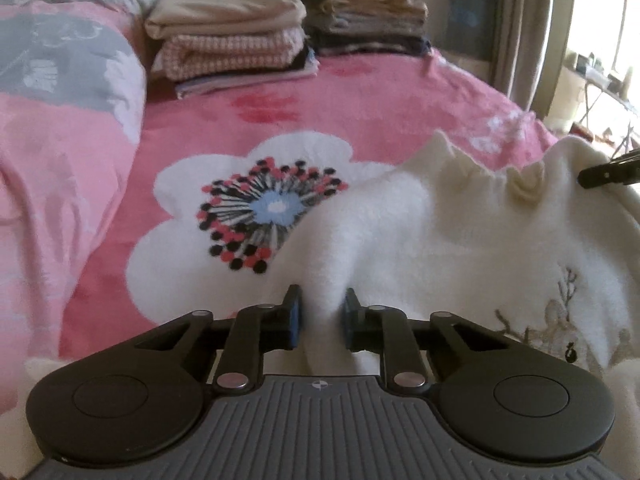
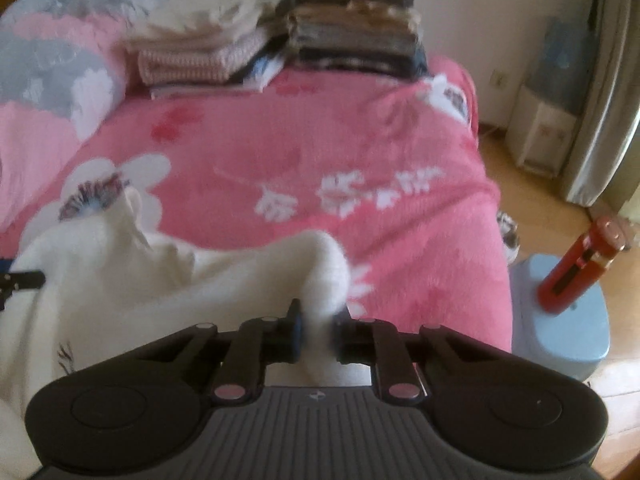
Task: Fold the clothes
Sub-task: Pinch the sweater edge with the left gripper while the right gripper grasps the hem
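A fluffy white sweater (image 1: 460, 224) with a deer pattern is stretched above the pink flowered bedspread (image 1: 360, 100). My left gripper (image 1: 322, 312) is shut on a bunched fold of it near the frame's bottom centre. The right gripper's tip (image 1: 608, 170) shows at the far right edge, against the sweater. In the right wrist view my right gripper (image 2: 318, 326) is shut on another bunch of the white sweater (image 2: 140, 280), which trails off to the left. The left gripper's tip (image 2: 24, 278) pokes in at the left edge there.
Two piles of folded clothes stand at the bed's far end: a light pile (image 1: 228, 36) and a dark pile (image 1: 368, 16). A rumpled quilt (image 1: 60, 100) lies at left. Right of the bed are a blue stool (image 2: 568, 312) with a red bottle (image 2: 580, 264) and a white water dispenser (image 2: 544, 136).
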Demonstrator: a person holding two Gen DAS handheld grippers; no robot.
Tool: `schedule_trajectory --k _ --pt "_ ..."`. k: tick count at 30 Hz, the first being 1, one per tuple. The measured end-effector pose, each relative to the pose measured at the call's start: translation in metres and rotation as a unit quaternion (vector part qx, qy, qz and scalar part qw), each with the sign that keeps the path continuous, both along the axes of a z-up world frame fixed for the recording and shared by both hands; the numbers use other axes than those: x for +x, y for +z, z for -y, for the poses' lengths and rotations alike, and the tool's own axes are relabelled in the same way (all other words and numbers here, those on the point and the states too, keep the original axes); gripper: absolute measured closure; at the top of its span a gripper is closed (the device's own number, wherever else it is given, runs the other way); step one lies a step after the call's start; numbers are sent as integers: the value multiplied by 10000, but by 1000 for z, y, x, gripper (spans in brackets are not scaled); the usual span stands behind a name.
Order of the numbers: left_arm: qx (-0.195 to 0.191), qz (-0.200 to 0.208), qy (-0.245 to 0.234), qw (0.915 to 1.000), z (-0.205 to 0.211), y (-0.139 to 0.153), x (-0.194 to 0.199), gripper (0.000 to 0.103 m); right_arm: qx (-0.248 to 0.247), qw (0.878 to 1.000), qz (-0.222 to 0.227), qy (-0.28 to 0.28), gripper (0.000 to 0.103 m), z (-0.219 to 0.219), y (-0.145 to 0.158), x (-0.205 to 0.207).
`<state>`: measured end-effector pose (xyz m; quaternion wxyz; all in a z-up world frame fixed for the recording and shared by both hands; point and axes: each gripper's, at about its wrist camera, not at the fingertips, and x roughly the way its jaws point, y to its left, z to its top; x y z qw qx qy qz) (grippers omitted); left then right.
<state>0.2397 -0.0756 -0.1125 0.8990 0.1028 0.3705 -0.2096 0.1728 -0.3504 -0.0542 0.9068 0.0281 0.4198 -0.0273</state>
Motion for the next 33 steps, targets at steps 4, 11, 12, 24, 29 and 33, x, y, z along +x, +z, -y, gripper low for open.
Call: schedule_trajectory --k 4,11,12,24,29,33 --pt "101 283 38 9995 -15 16 -4 84 106 9995 298 47 87 -8 16 0" --pt "410 378 514 9971 -35 24 24 84 317 9966 763 43 88 -30 29 32" --pt "456 390 591 9964 -38 25 29 84 334 9966 755 18 88 -32 26 40" --pt "360 -140 1201 9920 -49 26 32 32 808 9946 379 -528 47 -26 3 53" --pt "132 244 1218 9922 -71 75 -2 21 1196 9877 808 -606 44 -6 48 -9" --pt "-119 661 1276 9895 -100 120 -44 13 1954 9718 1118 -697 42 7 74 -73"
